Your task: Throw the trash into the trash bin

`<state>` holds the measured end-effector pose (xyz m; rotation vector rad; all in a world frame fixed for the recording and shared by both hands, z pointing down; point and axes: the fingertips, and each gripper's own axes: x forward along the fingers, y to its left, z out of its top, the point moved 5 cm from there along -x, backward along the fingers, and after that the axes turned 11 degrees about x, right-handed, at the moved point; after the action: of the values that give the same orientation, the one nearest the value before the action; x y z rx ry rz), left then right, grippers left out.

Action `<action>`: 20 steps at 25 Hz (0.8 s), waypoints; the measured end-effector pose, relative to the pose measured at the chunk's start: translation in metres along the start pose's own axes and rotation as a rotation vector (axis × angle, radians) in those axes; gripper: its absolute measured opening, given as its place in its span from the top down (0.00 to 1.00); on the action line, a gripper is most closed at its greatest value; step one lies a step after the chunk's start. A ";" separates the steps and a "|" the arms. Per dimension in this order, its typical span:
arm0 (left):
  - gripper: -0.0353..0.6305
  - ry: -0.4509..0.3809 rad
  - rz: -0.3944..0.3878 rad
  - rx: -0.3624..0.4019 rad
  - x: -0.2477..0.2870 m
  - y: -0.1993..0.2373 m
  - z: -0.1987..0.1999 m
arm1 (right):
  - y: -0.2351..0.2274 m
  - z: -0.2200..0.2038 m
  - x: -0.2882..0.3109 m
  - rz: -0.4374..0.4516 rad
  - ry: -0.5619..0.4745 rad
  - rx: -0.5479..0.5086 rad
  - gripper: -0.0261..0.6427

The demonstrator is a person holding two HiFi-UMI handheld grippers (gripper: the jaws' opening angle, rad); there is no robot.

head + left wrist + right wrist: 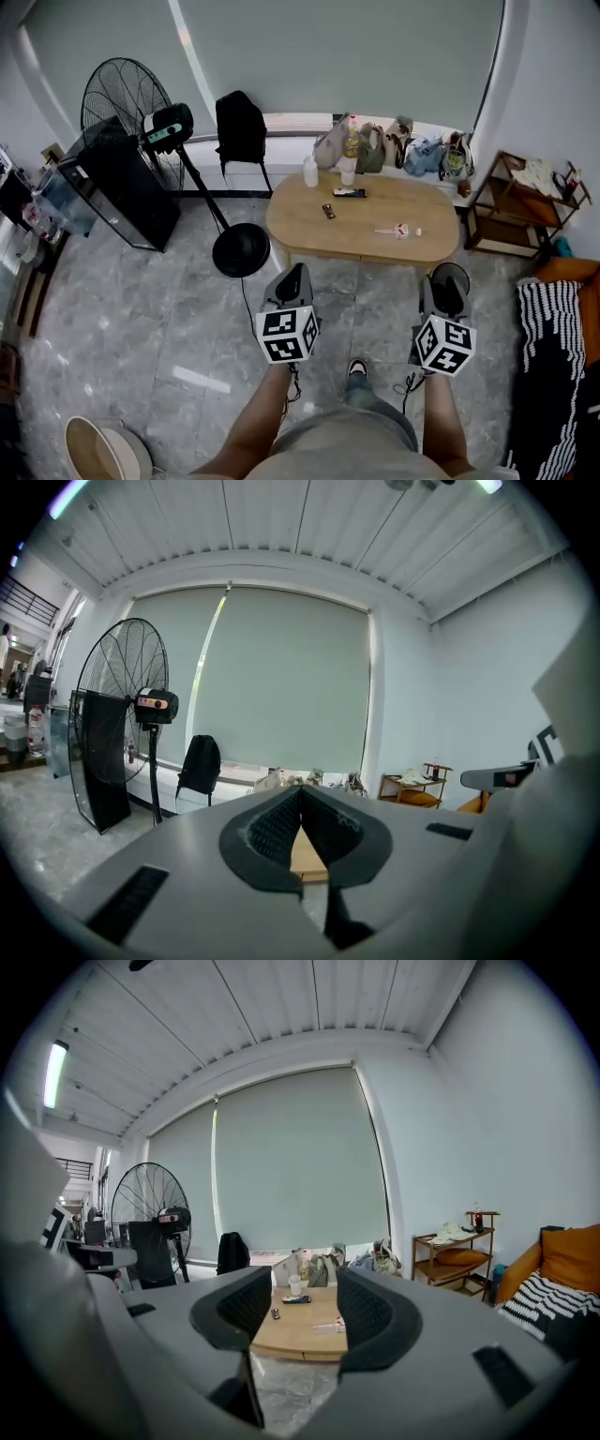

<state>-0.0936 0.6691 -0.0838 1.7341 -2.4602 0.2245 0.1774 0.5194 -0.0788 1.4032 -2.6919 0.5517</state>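
Flanking table [431, 239] w/ trash [398, 230]: fan base [241, 249] (black, lft), shelf [506, 220] rt

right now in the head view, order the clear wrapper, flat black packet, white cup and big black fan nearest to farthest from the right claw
From the right claw:
1. clear plastic wrapper, near right part of the oval wooden table
2. flat black packet, table's middle
3. white cup, table's far edge
4. big black standing fan, far left
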 end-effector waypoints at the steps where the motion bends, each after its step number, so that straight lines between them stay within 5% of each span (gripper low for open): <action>1: 0.92 0.000 0.003 0.000 0.012 -0.001 0.004 | -0.003 0.005 0.012 0.003 0.003 -0.001 0.63; 20: 0.92 0.073 0.063 -0.011 0.192 -0.016 0.024 | -0.073 0.059 0.204 0.047 0.054 0.025 0.62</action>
<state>-0.1435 0.4815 -0.0711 1.6154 -2.4613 0.2755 0.1233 0.3013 -0.0700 1.3140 -2.6910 0.6199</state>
